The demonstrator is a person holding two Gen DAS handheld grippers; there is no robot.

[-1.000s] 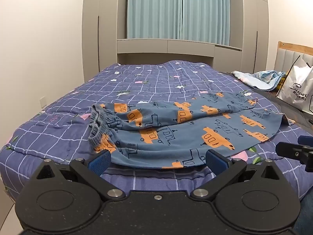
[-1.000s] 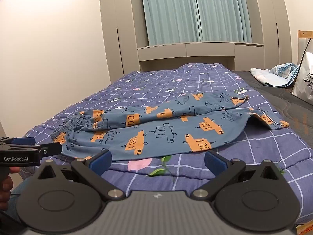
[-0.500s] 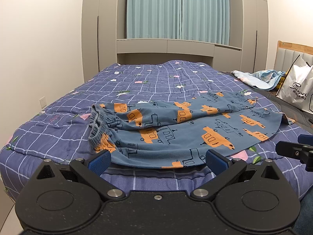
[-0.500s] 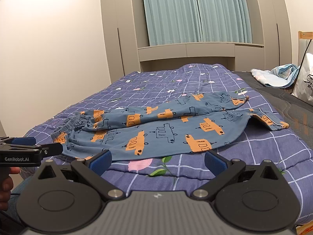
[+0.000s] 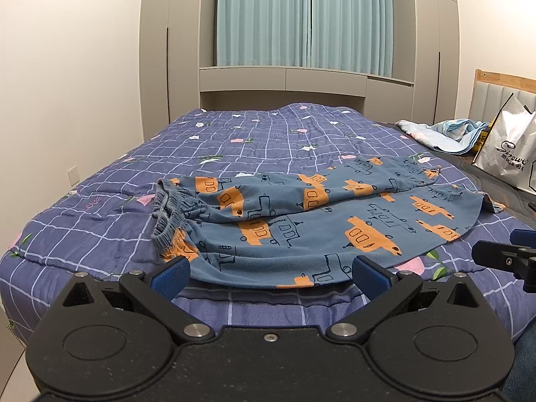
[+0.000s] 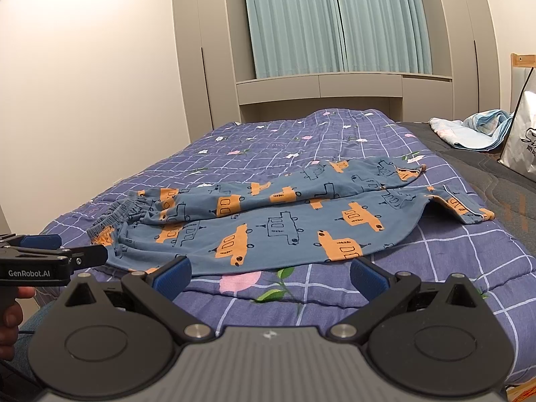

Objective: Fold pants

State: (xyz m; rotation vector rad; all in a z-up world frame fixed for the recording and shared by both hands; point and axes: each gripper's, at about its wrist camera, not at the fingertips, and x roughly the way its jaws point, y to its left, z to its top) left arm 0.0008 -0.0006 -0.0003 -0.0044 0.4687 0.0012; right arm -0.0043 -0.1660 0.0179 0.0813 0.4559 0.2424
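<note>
Bed (image 5: 100,207) carries pants (image 5: 321,224) flat along its near edge, within reach; left gripper (image 5: 270,276) and right gripper (image 6: 270,276) hover spread wide, empty, likely for a first pinch.

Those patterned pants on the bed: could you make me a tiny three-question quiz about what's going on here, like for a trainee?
1. True or false: the left gripper is clamped on the pants.
2. Multiple choice: the elastic waistband lies toward which side in the left wrist view? A) left B) right C) far end of the bed
3. Fill in: the right gripper has its jaws ____ and holds nothing.

Key: 1 false, both grippers are open, short of the cloth. 2 A. 3 open.
</note>
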